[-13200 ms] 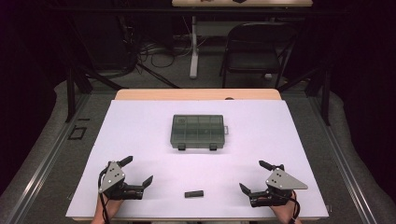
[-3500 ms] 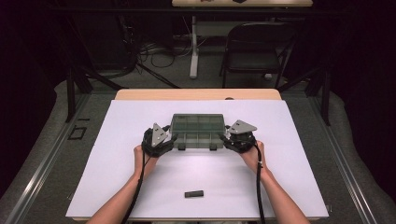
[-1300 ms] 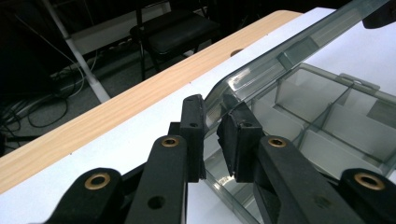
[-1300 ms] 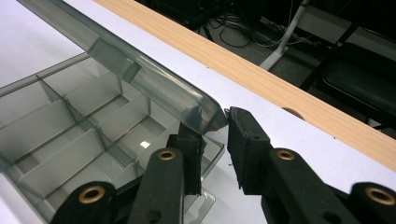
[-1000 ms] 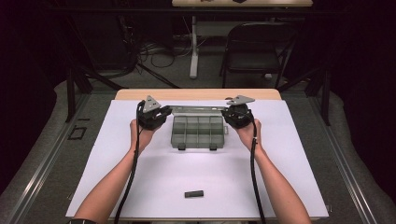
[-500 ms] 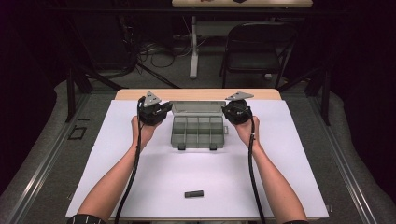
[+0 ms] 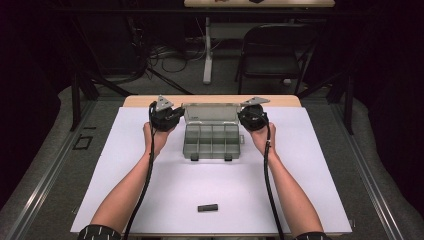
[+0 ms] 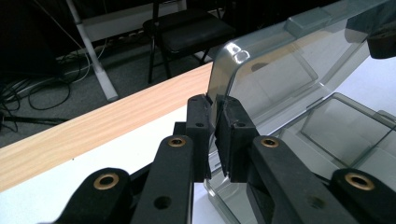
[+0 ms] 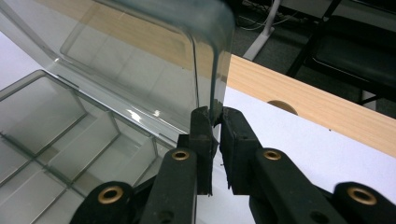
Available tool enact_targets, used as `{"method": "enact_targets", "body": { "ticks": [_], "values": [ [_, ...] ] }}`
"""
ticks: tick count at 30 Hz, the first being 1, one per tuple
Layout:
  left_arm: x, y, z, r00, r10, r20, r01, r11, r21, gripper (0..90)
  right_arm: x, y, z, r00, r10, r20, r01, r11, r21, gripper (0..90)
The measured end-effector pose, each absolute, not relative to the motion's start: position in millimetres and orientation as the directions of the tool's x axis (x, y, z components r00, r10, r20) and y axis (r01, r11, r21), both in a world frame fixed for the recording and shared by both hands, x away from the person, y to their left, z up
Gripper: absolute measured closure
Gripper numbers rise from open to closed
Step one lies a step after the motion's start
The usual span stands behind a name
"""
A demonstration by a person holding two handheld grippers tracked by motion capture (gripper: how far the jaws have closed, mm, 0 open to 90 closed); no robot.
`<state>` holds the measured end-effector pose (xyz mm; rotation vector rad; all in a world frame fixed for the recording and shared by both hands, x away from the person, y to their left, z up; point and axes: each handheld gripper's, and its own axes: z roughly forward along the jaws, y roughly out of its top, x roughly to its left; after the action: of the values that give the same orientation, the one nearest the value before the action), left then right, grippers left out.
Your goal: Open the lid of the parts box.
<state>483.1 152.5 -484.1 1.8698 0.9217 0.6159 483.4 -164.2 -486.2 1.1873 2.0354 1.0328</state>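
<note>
A clear grey compartment box (image 7: 211, 142) lies open at the middle of the white mat, its lid (image 7: 210, 113) standing upright at the far side. My left gripper (image 7: 181, 114) is shut on the lid's left edge. In the left gripper view its pads (image 8: 214, 105) pinch the thin lid wall (image 8: 280, 79) above the empty base (image 8: 345, 126). My right gripper (image 7: 241, 116) is shut on the lid's right edge, its jaws having closed a little tighter on it. The right gripper view has that gripper (image 9: 215, 114) clamping the lid (image 9: 140, 60) beside the compartments (image 9: 56, 126).
A small black bar (image 7: 208, 207) lies near the mat's front edge. Behind the white mat (image 7: 320, 175) runs the wooden table strip (image 7: 280, 101). A folding chair (image 7: 272, 60) and a desk leg (image 7: 207, 50) stand beyond the table.
The lid has swung up from a low tilt to upright. Both grippers rose slightly toward the far edge with it. Earlier they came from the mat's near corners to the shut box.
</note>
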Motion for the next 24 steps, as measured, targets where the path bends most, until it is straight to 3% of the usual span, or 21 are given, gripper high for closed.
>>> {"method": "enact_targets", "body": {
  "ticks": [24],
  "values": [
    [504,144,-514,0.546,0.838,0.001,0.431,-0.282,0.857,83.3,498,-162,-508,-0.399,0.916,-0.032,0.505,0.249,0.826,84.0]
  ]
}}
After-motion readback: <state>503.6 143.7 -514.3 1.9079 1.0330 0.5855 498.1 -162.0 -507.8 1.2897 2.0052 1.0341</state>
